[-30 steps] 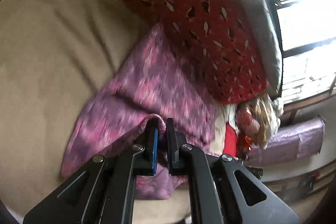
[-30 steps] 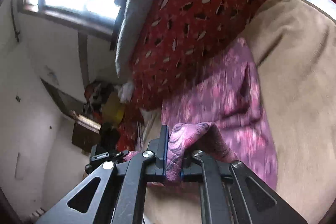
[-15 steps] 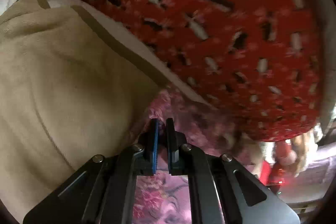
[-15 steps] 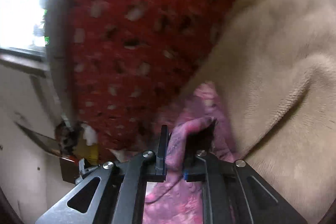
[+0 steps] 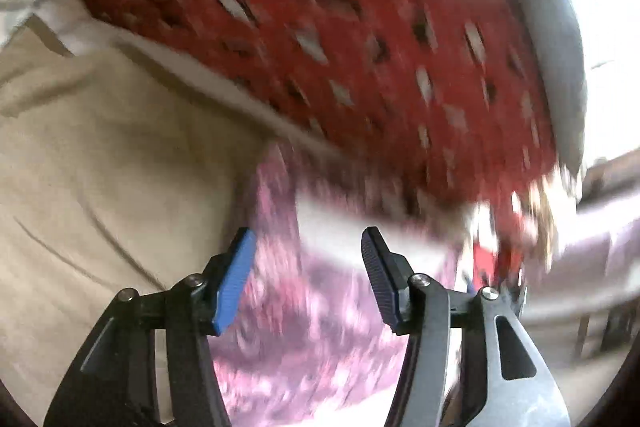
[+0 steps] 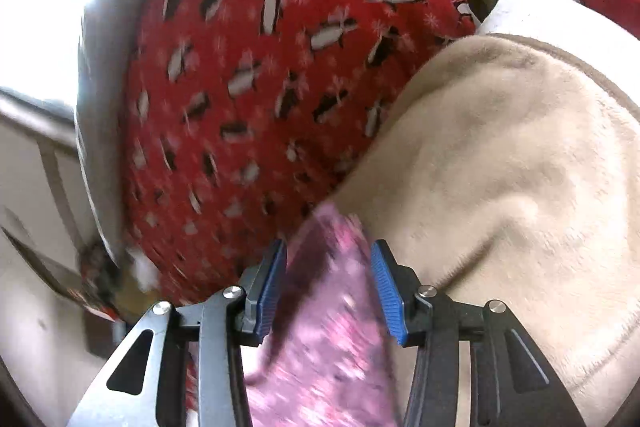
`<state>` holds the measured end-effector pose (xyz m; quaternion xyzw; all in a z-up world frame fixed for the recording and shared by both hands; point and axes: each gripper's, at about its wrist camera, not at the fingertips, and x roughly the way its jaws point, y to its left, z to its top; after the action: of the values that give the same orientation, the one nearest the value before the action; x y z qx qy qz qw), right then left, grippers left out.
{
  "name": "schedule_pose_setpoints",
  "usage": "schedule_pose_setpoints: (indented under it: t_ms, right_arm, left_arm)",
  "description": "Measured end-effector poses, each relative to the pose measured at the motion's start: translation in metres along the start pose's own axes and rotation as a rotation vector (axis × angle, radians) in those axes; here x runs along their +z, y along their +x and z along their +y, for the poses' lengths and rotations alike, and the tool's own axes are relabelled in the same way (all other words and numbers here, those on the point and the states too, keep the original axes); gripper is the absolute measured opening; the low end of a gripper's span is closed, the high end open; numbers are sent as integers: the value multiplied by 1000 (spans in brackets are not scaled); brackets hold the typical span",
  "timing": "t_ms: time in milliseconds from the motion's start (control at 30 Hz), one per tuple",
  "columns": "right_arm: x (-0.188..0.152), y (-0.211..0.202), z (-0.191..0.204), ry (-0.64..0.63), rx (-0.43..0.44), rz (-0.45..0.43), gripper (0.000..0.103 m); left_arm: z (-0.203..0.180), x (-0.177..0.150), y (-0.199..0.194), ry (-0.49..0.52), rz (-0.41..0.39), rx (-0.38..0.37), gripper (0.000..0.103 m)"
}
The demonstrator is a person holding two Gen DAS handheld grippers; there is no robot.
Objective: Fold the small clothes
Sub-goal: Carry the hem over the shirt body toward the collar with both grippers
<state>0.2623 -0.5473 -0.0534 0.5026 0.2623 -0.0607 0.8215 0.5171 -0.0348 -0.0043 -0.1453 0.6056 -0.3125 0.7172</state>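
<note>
Pink-purple patterned garment (image 5: 320,327) lies on the beige blanket (image 5: 100,187), its far edge up against the red penguin-print cushion (image 5: 360,47). Looks thin, light, floppy: I'd guess it'll sag and slide if lifted by one point, so corners or a hem edge w/ both tongs are the places to take it, pulling it taut betw. them. Fleecy blanket under it prob. drags a bit on the cloth.

Left tongs (image 5: 308,263) spread wide, nothing betw. the pads, cloth lying below and beyond them. Right tongs (image 6: 328,279) also spread; a strip of the garment (image 6: 332,327) runs up through the gap, but pads don't seem to press it. Can't tell if it brushes them, pic is blurred.

Left view shows the garment broad, w/ a pale band across it (fold or underside, unclear), plus clutter and window light off to the right. Right view shows only a narrow strip of cloth, but gives the cushion print sharply, the blanket's pile and brown-trimmed edge, a grey pillow (image 6: 100,87) behind the cushion.
</note>
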Motion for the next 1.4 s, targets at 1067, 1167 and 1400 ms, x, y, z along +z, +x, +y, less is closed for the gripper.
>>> schedule_pose_setpoints:
  t_ms: [1067, 1167, 1400]
  right_arm:
    - [-68, 76, 47, -242, 78, 172, 44]
    - [-68, 73, 47, -233, 85, 161, 44]
    - [-58, 58, 42, -161, 103, 135, 47]
  left_arm:
    - [-29, 72, 32, 3, -138, 425, 2]
    - [-21, 57, 41, -5, -53, 323, 6]
    - [-25, 19, 73, 112, 43, 357, 48]
